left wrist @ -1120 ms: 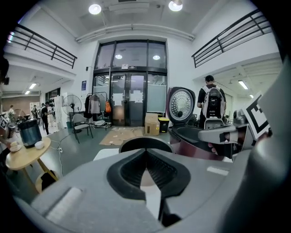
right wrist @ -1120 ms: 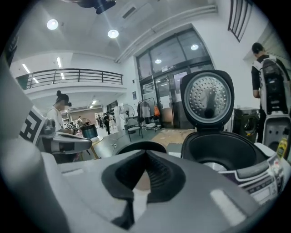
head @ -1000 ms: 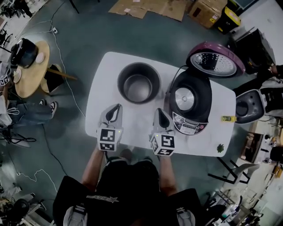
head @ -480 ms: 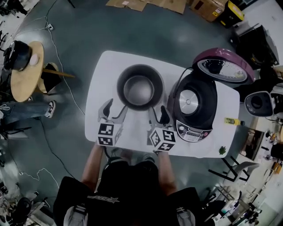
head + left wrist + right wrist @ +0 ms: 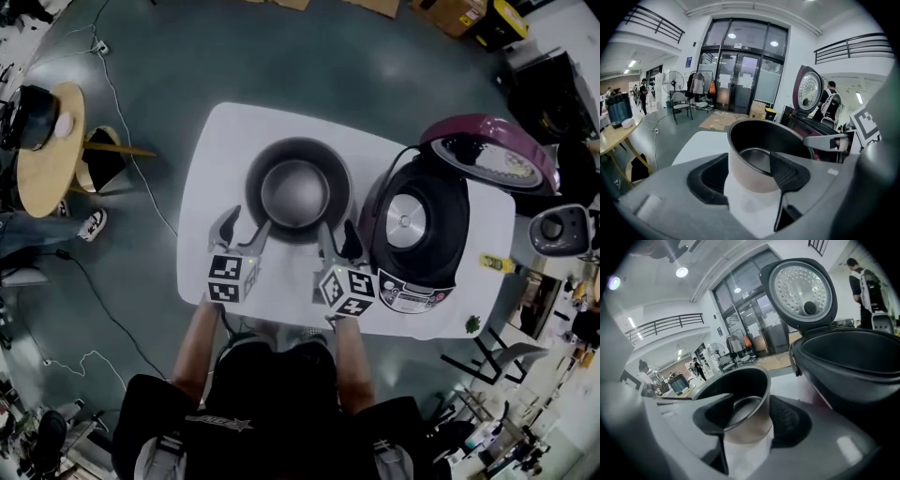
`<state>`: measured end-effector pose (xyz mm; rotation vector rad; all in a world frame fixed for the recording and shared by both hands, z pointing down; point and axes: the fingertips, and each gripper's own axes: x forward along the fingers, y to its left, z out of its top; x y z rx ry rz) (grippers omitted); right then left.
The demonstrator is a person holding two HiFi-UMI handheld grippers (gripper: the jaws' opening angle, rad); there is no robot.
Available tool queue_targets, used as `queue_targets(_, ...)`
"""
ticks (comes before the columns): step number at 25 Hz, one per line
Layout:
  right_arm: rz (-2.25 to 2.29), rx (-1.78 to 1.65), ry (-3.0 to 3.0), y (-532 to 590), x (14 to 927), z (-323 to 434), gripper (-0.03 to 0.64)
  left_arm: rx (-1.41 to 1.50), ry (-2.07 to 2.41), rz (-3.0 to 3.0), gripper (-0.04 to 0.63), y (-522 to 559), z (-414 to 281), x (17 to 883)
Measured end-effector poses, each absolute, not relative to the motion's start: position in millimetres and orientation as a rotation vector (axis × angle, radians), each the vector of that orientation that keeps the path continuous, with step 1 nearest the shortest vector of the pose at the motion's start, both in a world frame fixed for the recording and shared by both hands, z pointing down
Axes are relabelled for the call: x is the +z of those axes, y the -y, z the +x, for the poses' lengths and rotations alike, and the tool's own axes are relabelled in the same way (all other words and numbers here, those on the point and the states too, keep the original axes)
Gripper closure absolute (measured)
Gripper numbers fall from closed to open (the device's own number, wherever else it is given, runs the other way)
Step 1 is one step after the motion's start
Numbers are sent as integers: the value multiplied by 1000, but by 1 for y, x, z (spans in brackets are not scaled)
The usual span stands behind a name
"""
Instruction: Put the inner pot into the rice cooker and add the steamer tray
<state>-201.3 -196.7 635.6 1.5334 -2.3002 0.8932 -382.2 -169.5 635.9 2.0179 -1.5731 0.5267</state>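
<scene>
On the worktop (image 5: 214, 155), beside the open rice cooker (image 5: 417, 225) | inner pot (image 5: 295, 192) is standing upright | left hand-held gripper (image 5: 246, 225) and right hand-held gripper (image 5: 337, 234), jaws just opened, are framing its near rim, spread and pinching nothing | judgement: both should be closing evenly on the wall, then lifting level.

Both tools opened and moved up to the pot.
Left tool (image 5: 244, 225) and right tool (image 5: 338, 232): jaws together a second ago, have just been opening, now spread wide. Both went forward and down over the desk (image 5: 216, 159), from short of the inner pot (image 5: 296, 187) to its near rim. The pot wall now sits between each tool's jaws. The left tool's right jaw and the right tool's left jaw are inside the pot, the other jaws outside. No squeeze on the wall seen.
</scene>
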Motion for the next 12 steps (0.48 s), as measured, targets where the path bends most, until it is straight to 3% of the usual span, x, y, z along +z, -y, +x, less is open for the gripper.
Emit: queue_targets(12, 1503, 880, 2285, 206, 653, -208, 385, 519, 1561, 2017, 321, 183, -380, 647)
